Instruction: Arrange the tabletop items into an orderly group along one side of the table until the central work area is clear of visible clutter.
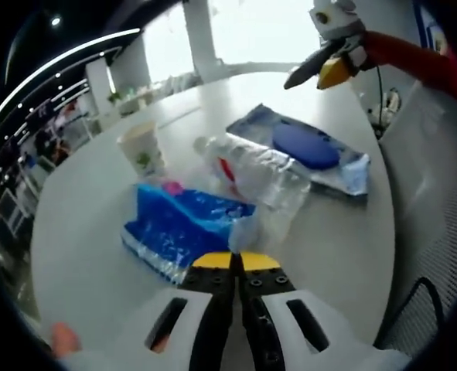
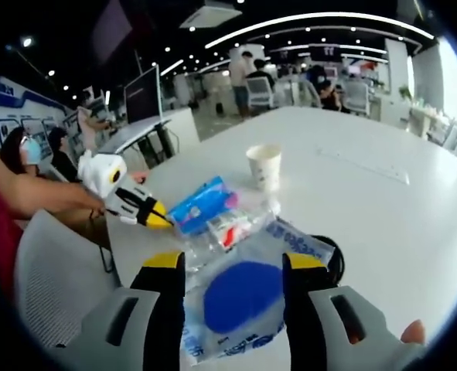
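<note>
Right gripper (image 2: 234, 267) stands with jaws apart astride the clear pouch with the blue pad (image 2: 240, 297) – close squarely on its edge. Left gripper (image 1: 236, 261), jaws together, touches the blue packet (image 1: 174, 224); crumpled bottle (image 1: 247, 174) at one o'clock, paper cup (image 1: 141, 148) at eleven – both remain mid-table.

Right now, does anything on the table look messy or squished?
Yes. The clear plastic bottle lies on its side and looks crumpled, wedged between the blue packet and the clear bag with a blue pad. The paper cup stands upright and looks fine.
</note>
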The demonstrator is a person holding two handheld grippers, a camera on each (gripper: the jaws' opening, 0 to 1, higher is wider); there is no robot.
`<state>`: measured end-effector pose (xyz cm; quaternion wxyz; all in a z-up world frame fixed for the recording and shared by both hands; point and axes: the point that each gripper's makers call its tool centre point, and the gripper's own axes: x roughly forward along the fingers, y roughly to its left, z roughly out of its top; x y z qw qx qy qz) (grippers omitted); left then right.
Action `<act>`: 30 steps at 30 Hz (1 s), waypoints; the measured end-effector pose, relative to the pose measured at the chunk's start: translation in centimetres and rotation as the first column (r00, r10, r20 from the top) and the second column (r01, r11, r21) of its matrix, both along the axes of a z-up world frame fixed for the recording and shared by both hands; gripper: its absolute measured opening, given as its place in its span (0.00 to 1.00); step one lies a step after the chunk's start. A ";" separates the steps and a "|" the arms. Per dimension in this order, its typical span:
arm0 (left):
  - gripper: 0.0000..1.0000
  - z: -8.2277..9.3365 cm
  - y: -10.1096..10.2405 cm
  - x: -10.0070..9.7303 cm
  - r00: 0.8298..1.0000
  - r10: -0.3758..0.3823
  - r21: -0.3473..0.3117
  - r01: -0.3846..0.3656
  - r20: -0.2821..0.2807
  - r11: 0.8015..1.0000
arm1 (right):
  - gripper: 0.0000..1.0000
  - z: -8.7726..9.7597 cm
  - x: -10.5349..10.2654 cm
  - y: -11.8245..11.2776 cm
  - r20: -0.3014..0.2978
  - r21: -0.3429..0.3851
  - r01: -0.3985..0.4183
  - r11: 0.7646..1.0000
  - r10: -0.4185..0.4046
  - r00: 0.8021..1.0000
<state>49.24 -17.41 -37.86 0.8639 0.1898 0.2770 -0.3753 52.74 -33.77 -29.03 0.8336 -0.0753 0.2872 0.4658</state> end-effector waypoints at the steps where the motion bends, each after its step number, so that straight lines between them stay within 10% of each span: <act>1: 0.00 0.0 0.0 -0.2 1.000 -0.009 0.004 0.009 -0.001 1.000 | 0.50 0.2 0.2 0.5 0.005 0.000 -0.011 1.000 0.011 1.000; 30: 0.00 0.0 0.0 -2.8 0.995 -0.101 -0.023 0.100 -0.015 0.995 | 0.46 -2.0 4.4 11.6 0.043 -0.183 -0.334 0.925 0.347 0.937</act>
